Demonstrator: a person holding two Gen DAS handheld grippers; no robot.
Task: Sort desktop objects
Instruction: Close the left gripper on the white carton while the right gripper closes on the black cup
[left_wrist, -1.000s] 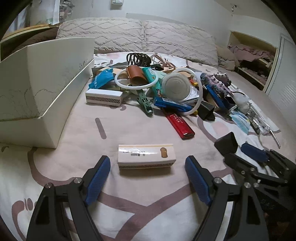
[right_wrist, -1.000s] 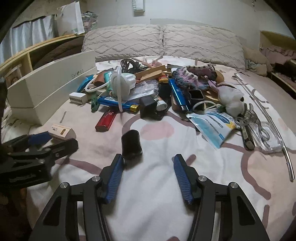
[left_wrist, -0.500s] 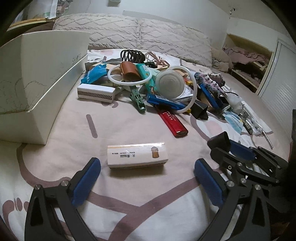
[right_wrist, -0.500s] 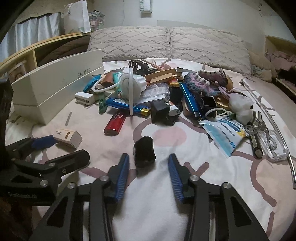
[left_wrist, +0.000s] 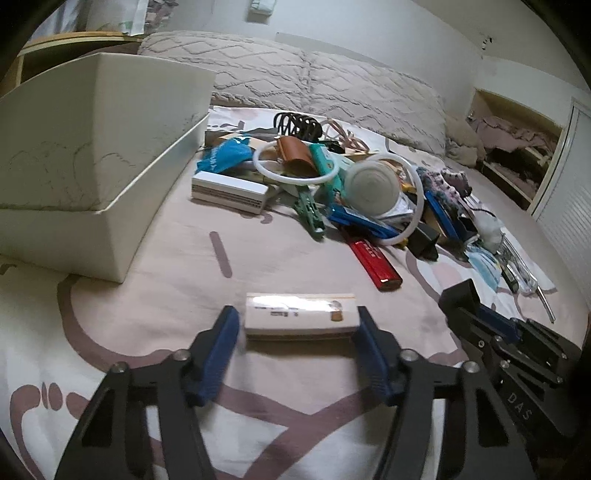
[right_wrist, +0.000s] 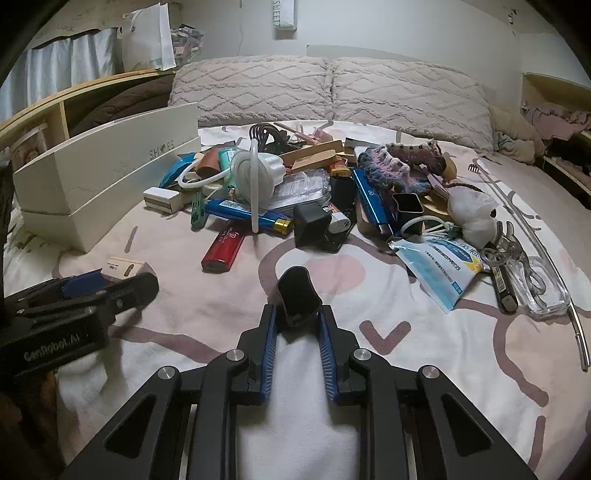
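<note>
Right gripper (right_wrist: 297, 325) clamps the small black plastic cap (right_wrist: 297, 299); left gripper (left_wrist: 297, 330) brackets the cream rectangular carton (left_wrist: 301, 319), both near the white shoebox (left_wrist: 92, 155): squeeze carton ends squarely before lifting

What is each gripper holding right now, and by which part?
Right gripper is shut on the black cap, at its near end. Left gripper brackets the small box end to end, with a gap on the left, so nothing is held.
</note>
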